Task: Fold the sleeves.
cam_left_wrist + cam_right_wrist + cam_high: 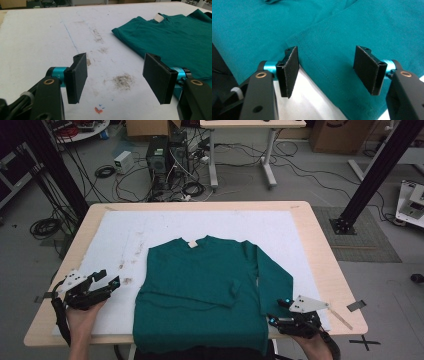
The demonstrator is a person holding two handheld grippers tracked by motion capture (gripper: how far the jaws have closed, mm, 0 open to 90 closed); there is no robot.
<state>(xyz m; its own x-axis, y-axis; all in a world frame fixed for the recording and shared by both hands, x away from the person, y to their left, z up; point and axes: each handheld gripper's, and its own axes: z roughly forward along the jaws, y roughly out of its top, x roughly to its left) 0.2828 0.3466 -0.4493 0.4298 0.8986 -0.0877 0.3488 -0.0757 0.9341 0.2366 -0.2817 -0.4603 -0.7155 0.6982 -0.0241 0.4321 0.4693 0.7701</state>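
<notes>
A dark green long-sleeved shirt (200, 280) lies flat, front down, on the white mat (120, 227), with a pale label (192, 244) at its collar. One sleeve (274, 280) is folded along the shirt's right side. My right gripper (276, 311) sits low at that sleeve's end. In the right gripper view the jaws (330, 72) stand apart with the sleeve's hemmed edge (324, 67) between them, and the pads do not press on it. My left gripper (110, 278) rests open over bare mat left of the shirt (175, 42), with nothing between its jaws (116, 77).
The mat carries brown stains (122, 81) and a small red mark (98, 110) near my left gripper. The wooden table (320, 245) rims the mat. Beyond its far edge are a computer tower (159, 157), cables and black frame posts (372, 175).
</notes>
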